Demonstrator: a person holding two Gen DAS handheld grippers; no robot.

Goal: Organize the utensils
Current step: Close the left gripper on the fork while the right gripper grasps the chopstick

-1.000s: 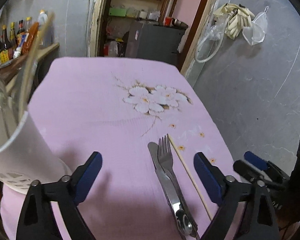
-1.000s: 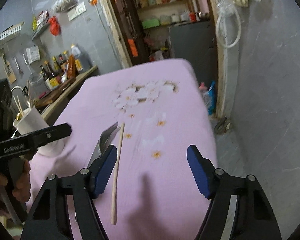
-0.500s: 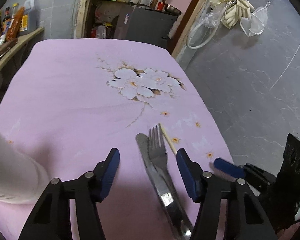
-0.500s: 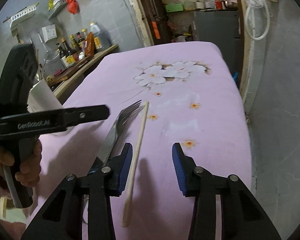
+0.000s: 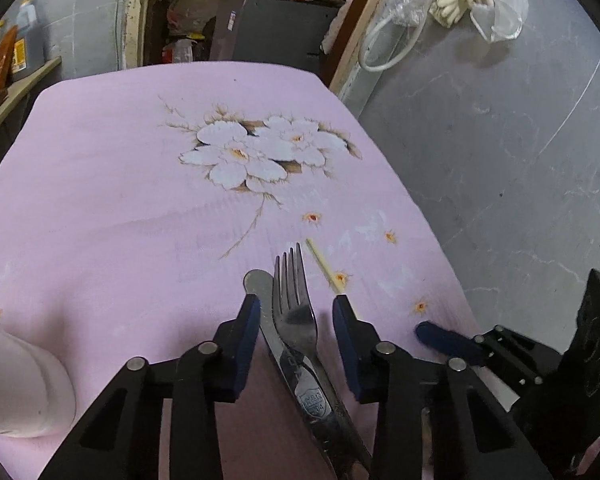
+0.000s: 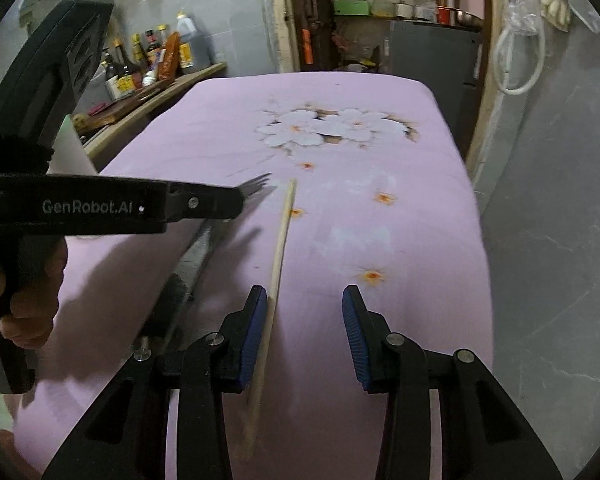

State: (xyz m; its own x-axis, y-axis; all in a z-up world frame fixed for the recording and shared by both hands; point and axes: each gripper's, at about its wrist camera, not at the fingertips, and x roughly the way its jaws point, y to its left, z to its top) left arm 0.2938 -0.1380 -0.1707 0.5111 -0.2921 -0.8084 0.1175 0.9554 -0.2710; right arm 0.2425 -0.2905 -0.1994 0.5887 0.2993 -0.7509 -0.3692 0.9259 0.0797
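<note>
At the lower centre of the left wrist view, the fork [image 5: 294, 312] and knife [image 5: 288, 356] are straddled by the left gripper [image 5: 294, 340], its jaws closing but not yet touching them. In the right view, the chopstick [image 6: 278, 264] lies just inside the left pad of the right gripper [image 6: 305, 336], whose jaws stand narrowly apart, ungripped.

The words "GenRobot.AI" stood in pale letters on the black side of the left tool [image 6: 204, 202], seen from the right wrist view, running along its arm just left of the fork's tines. A small shield-shaped stamp sat on the handle of the knife [image 5: 314, 398] that lay under the fork [image 5: 294, 312]; its lower line seemed to read "304", the line above it too blurred to make out. The labels on the bottles [image 6: 152, 60] beyond the left tool could not be read.
</note>
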